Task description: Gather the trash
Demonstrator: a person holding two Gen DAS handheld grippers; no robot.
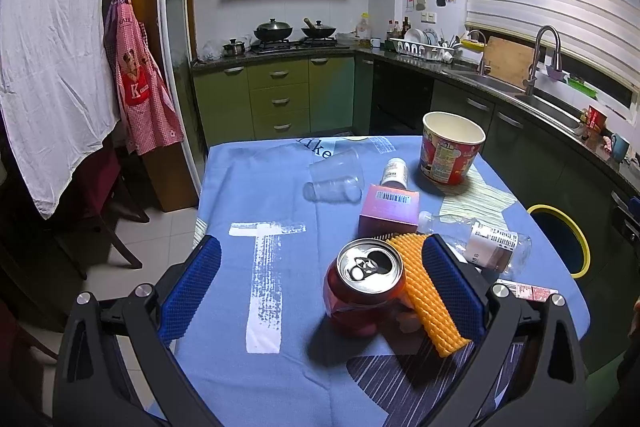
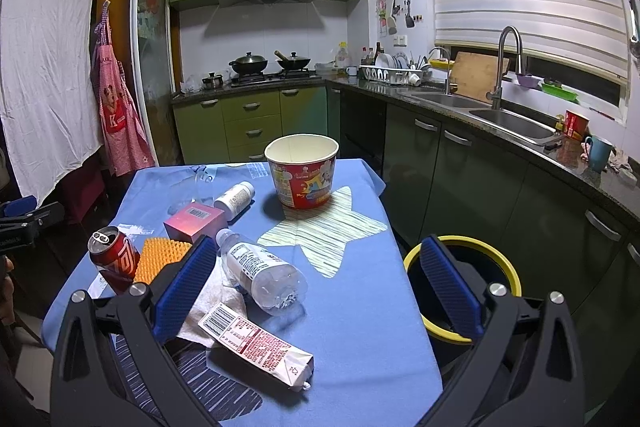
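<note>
Left gripper (image 1: 320, 287): fingers spread wide, holding nothing; it hangs over the near left part of the table with the red can between its blue pads.
Right gripper (image 2: 320, 291): fingers spread wide, gripping nothing; its left pad is over the near middle of the table, its right pad out past the table's right edge, over the bin.
Table (image 2: 360, 307): covered in a blue cloth with a pale striped star and white print.
Red can (image 1: 366, 289): opened, tilted, leaning against the orange piece on the near left of the table.
Orange spiky piece (image 1: 430, 301): lies just right of the can, touching it.
Pink box (image 2: 194, 221): sits just beyond the orange piece, barcode up.
Small white bottle (image 2: 235, 199): on its side, right beside the pink box on its far right.
Clear plastic bottle (image 2: 260, 273): lying down, crumpled, near the middle of the table, one end over a white napkin (image 2: 208, 301).
Printed wrapper (image 2: 256, 345): flat on the cloth at the near edge, closest to the right gripper.
Paper bucket (image 2: 302, 169): upright at the far side of the table, at the star's far point.
Clear cups (image 1: 334, 177): two lying on their sides, far left of the pink box.
Yellow-rimmed bin (image 2: 500, 259): on the floor just right of the table.
</note>
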